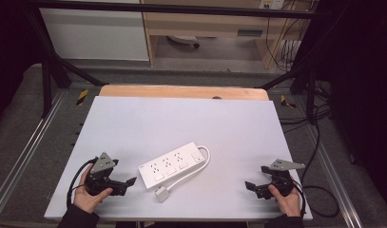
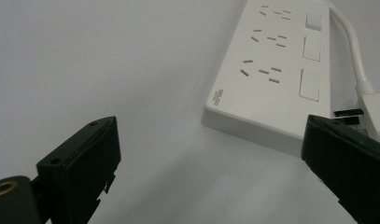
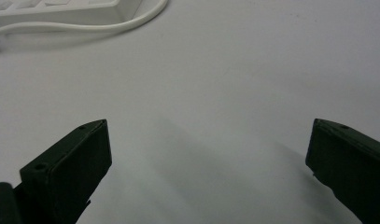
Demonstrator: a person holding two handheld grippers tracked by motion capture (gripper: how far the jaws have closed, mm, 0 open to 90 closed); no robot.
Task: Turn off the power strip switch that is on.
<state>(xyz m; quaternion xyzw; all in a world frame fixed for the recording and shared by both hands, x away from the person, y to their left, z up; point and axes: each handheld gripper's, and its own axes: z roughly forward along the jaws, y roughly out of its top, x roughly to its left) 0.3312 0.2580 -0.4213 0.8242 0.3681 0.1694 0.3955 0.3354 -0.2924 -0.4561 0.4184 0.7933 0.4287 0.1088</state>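
A white power strip (image 1: 171,165) lies at an angle on the white table top, with three socket groups and switches. Its white cable (image 1: 200,166) loops round the strip's right end and back to a plug (image 1: 162,193) near the front. My left gripper (image 1: 132,182) rests open just left of the strip, jaws pointing at its near end. In the left gripper view the strip (image 2: 276,70) lies ahead between the jaws and the plug (image 2: 374,109) sits at the right. My right gripper (image 1: 254,179) is open at the front right, well apart from the strip (image 3: 57,11).
The white table top (image 1: 181,123) has a wooden strip (image 1: 181,91) along its far edge. Black frame bars and cables stand around the table, and a black cable (image 1: 319,190) trails off to the right. Free surface lies between the strip and the right gripper.
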